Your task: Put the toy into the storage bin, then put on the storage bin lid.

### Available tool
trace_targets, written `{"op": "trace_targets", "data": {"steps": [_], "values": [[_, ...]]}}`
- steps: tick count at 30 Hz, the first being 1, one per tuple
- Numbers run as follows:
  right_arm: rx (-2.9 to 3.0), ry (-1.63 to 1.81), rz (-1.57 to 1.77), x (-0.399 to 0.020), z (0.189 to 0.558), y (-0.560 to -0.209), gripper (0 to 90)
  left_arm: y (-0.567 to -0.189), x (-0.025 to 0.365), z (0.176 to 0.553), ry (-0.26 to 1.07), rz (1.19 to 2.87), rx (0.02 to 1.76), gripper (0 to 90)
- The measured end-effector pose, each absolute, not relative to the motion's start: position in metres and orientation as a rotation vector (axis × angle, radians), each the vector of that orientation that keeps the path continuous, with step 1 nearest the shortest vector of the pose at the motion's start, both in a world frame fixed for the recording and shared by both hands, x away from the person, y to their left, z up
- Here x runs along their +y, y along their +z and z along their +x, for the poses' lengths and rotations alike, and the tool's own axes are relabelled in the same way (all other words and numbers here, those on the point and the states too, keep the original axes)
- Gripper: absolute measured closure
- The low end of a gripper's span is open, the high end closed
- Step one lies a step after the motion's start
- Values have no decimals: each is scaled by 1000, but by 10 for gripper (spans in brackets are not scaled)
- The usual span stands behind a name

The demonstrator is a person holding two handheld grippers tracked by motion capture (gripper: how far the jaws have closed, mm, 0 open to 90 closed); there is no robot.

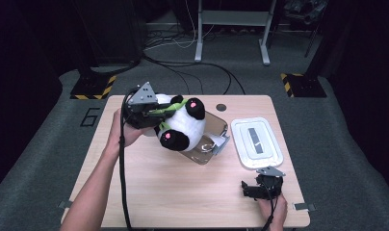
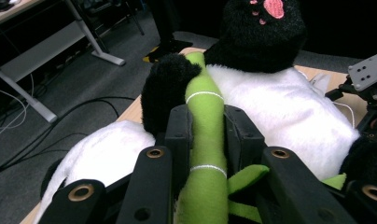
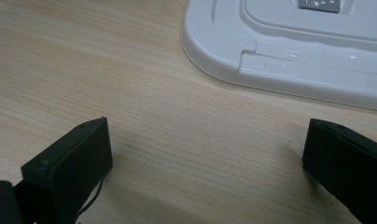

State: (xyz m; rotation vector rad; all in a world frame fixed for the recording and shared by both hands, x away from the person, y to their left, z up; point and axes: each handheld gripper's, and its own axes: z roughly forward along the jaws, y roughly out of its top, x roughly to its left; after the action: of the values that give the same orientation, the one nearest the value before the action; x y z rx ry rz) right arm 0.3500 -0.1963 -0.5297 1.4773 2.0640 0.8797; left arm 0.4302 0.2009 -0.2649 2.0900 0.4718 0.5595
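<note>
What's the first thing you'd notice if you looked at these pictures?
The big plush panda stands out first: it hangs above the clear container near the middle of the table. The left gripper holds it up by the green bamboo stalk, pinched between its jaws. To the right of the container lies the white lid, and the right gripper rests open near the table's front edge.
</note>
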Motion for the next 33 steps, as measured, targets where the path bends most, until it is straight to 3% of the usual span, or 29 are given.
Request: {"op": "trace_targets", "data": {"steps": [33], "values": [[2066,878,1479,-196,350,-530,7,-266,173,470,570,2126,388,732]]}}
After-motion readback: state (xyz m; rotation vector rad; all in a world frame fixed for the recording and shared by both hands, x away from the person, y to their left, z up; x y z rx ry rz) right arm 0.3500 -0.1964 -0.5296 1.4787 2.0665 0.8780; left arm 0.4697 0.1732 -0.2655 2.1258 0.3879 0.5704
